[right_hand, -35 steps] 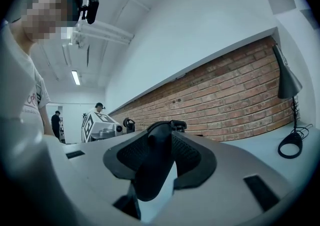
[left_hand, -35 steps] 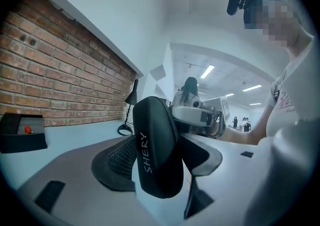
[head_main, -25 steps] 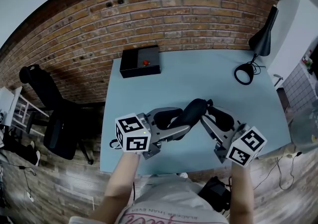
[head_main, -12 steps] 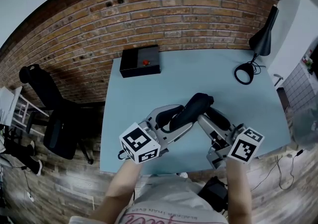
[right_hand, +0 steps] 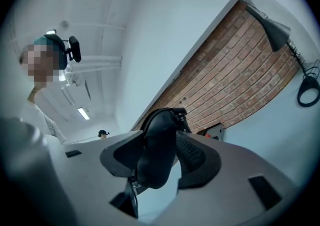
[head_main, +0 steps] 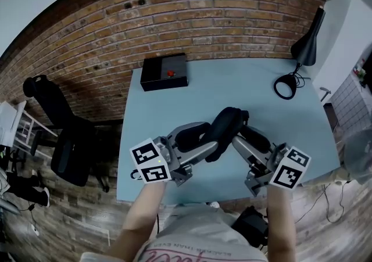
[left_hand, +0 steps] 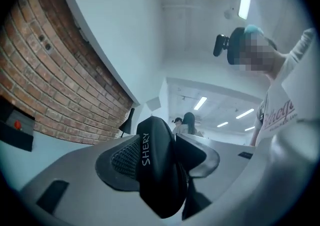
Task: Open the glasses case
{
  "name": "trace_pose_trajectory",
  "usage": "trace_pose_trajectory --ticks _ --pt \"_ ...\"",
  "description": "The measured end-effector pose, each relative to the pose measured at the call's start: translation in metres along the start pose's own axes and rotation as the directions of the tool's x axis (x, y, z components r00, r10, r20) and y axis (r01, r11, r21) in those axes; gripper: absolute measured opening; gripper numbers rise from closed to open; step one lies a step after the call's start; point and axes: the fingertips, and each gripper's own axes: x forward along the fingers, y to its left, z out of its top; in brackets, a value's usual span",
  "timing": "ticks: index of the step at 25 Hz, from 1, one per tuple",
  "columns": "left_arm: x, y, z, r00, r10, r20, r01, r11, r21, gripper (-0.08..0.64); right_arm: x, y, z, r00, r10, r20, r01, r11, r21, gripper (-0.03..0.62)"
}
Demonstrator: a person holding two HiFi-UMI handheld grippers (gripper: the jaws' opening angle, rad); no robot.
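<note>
The black glasses case [head_main: 225, 126] is not lying on the tabletop [head_main: 174, 98]. It hangs in the air over the front part of it, about halfway along the front edge, and it is carried between the two tongs.

The left gripper [head_main: 208, 142] comes from the left and is clenched on the case. In the left gripper view the case stands between both pads, and the white word SHERY is readable on its side. These jaws have just been closing, with the case between them.

The right gripper [head_main: 241, 136] comes from the right and grasps the other end of the same case. In the right gripper view the dark body fills the gap between the pads, which stand quite wide. These jaws have just been opening and then came in a little, with the case between them.

Near the back left corner sits a black box [head_main: 164, 71] with a red button. A black lamp [head_main: 306, 46] stands at the back right corner.
</note>
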Motion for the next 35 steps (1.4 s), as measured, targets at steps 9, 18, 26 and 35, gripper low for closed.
trace_pose_trajectory --ticks 9,18,26,35 --pt "-0.003 0.013 0.002 0.991 0.132 -0.025 -0.129 0.989 0.078 0.23 -0.002 -0.013 -0.007 0.993 -0.11 -0.036 0.108 0.993 -0.045 0.186" --pt "-0.001 -0.004 0.009 0.998 0.054 0.021 -0.055 0.994 0.094 0.23 -0.001 -0.037 -0.015 0.965 -0.256 -0.061 0.256 0.967 -0.019 0.256" --pt "-0.005 -0.006 0.012 0.986 -0.12 0.114 0.141 0.968 -0.207 0.232 0.006 -0.024 -0.018 0.993 -0.113 -0.019 0.114 0.993 0.031 0.058" --pt "0.006 0.033 -0.029 0.945 0.266 -0.192 -0.248 0.962 0.109 0.242 -0.002 -0.042 -0.023 0.94 -0.334 -0.07 0.328 0.941 -0.081 0.054"
